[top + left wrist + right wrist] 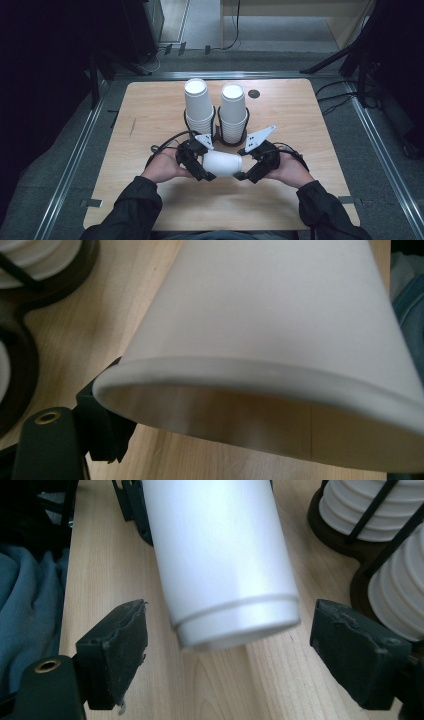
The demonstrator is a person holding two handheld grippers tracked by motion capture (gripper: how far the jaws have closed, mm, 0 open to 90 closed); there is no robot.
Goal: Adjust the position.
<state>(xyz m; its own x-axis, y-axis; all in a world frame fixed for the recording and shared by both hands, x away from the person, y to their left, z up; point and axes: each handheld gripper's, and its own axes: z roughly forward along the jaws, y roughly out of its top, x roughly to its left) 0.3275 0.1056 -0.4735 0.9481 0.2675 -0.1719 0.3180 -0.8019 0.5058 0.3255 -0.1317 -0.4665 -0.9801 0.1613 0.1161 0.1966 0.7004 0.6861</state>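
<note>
Just in front of the cup rack (216, 131) | paper cup (223, 163) lies sideways, left gripper (199, 167) clamped on its rim | right gripper (248, 170) open around base | risk: thin rim buckles, cup slips onto surface (150, 110)

in the left gripper view the cup (280, 315) hides one of the jaws and runs off the frame.
</note>
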